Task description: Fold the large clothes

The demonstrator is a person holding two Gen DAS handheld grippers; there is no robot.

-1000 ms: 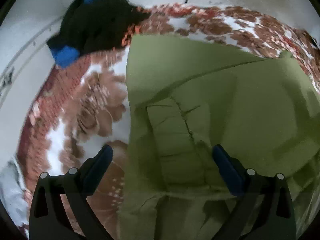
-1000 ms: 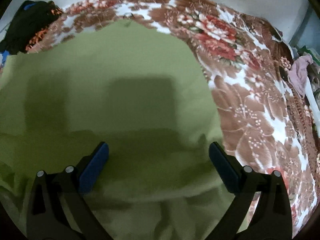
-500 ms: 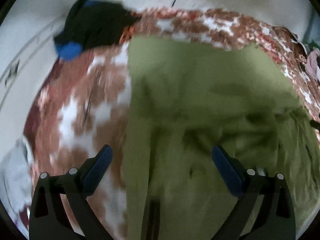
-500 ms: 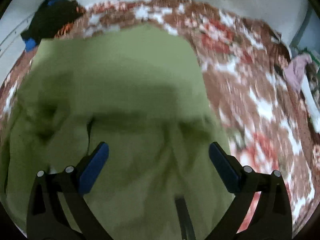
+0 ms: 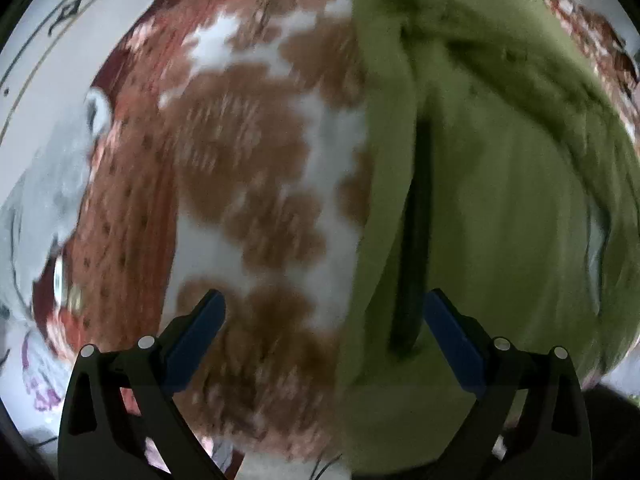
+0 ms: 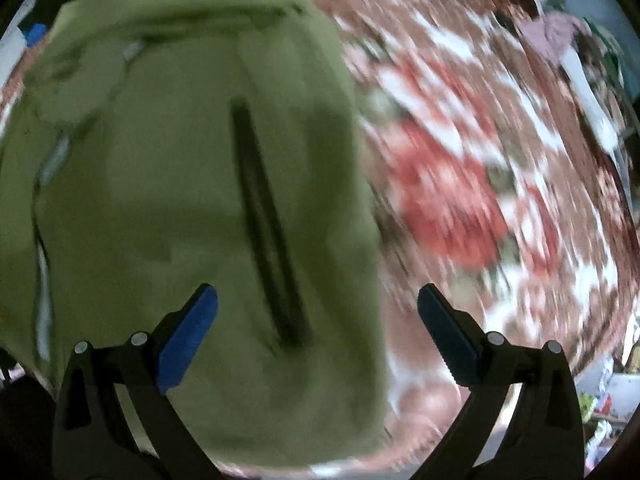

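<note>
With both my left jaws point(image 5: 322, 326) and right jaws point(image 6: 318, 320) released and empty, I have pulled back from the olive-green garment point(image 6: 172, 184), now lying folded lower-left of frame on the floral bedspread point(image 6: 500, 168), so this fold looks finished.

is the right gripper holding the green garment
No, the right gripper is wide open above the green garment, with no cloth between its fingers.
</note>
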